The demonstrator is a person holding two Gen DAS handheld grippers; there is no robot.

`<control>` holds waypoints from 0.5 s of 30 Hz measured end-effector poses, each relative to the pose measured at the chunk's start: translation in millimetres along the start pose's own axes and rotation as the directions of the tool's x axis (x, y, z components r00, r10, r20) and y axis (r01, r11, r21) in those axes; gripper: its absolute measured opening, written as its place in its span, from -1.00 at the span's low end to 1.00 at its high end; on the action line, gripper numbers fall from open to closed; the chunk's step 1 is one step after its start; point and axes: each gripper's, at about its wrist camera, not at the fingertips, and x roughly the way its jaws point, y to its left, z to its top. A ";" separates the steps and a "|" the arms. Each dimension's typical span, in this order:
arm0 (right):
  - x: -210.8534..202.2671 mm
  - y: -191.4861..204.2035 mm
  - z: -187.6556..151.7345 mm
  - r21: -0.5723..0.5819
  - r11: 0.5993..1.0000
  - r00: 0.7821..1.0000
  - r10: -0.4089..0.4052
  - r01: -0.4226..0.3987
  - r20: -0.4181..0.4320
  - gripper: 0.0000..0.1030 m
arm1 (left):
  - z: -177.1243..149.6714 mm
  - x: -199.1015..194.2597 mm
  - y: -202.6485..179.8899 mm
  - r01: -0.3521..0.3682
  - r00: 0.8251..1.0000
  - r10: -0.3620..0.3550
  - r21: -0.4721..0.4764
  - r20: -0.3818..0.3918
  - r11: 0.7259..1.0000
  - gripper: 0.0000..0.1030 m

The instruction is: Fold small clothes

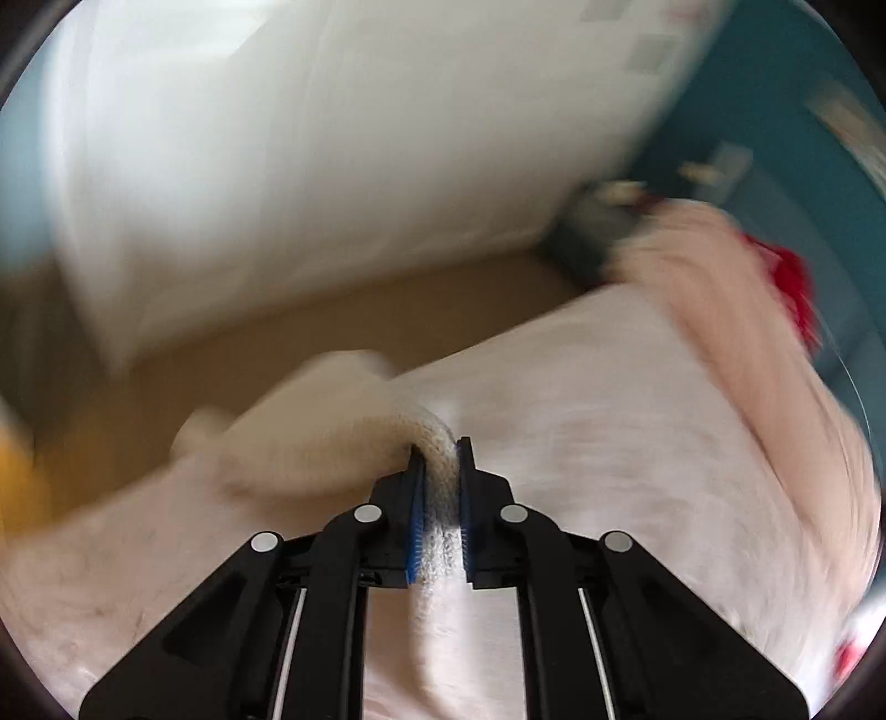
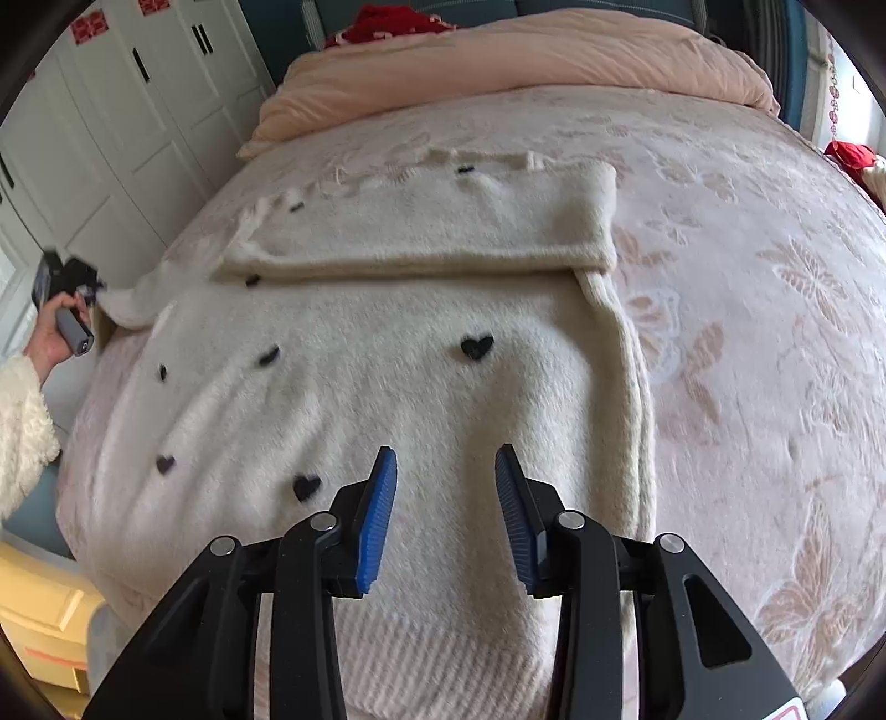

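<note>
A cream knitted sweater with small black hearts (image 2: 387, 376) lies flat on the bed, one sleeve folded across its upper part (image 2: 443, 221). My right gripper (image 2: 446, 459) is open and empty, hovering just above the sweater's lower body near the ribbed hem. My left gripper (image 1: 440, 454) is shut on the cuff of the other sleeve (image 1: 437, 498), at the bed's left edge; that view is blurred by motion. The left gripper also shows in the right wrist view (image 2: 91, 291), held by a hand at the sleeve's end.
The bed has a pale pink flowered blanket (image 2: 747, 332) and a folded peach duvet (image 2: 526, 55) at its head, with something red (image 2: 387, 22) behind. White wardrobe doors (image 2: 111, 138) stand to the left. A yellow box (image 2: 39, 626) sits at the lower left.
</note>
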 end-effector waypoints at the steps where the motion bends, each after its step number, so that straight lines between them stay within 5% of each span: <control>1: 0.2 0.8 0.8 0.003 1.000 1.000 0.007 -0.007 0.006 -0.24 | -2.4 -19.4 -28.2 0.047 0.998 -0.050 0.076 0.035 0.996 -0.82; 4: 5.4 2.4 1.4 0.020 0.999 0.999 0.031 -0.031 0.010 -0.24 | -38.6 -86.2 -121.2 0.244 0.963 -0.266 0.286 0.043 0.927 -0.78; 8: 8.5 2.1 1.0 0.055 0.996 0.998 0.064 -0.064 0.005 -0.24 | -145.3 -120.4 -202.7 0.477 0.879 -0.424 0.400 -0.218 0.783 -0.57; 9: 7.9 1.3 1.3 0.053 0.997 0.998 0.063 -0.064 0.008 -0.19 | -180.5 -119.7 -213.0 0.525 0.849 -0.432 0.398 -0.304 0.752 -0.45; 10: 7.9 0.0 2.1 0.047 0.997 0.998 0.057 -0.057 0.005 -0.11 | -211.1 -115.9 -216.7 0.553 0.825 -0.420 0.385 -0.378 0.739 -0.12; 12: 7.2 -5.1 6.5 0.031 0.999 0.999 0.032 -0.032 -0.001 -0.04 | -251.9 -110.2 -204.7 0.563 0.799 -0.397 0.329 -0.452 0.758 -0.06; 15: 9.0 -9.6 18.5 0.009 0.999 0.999 0.048 -0.048 0.003 -0.02 | -264.0 -91.0 -166.0 0.541 0.759 -0.417 0.127 -0.500 0.832 -0.02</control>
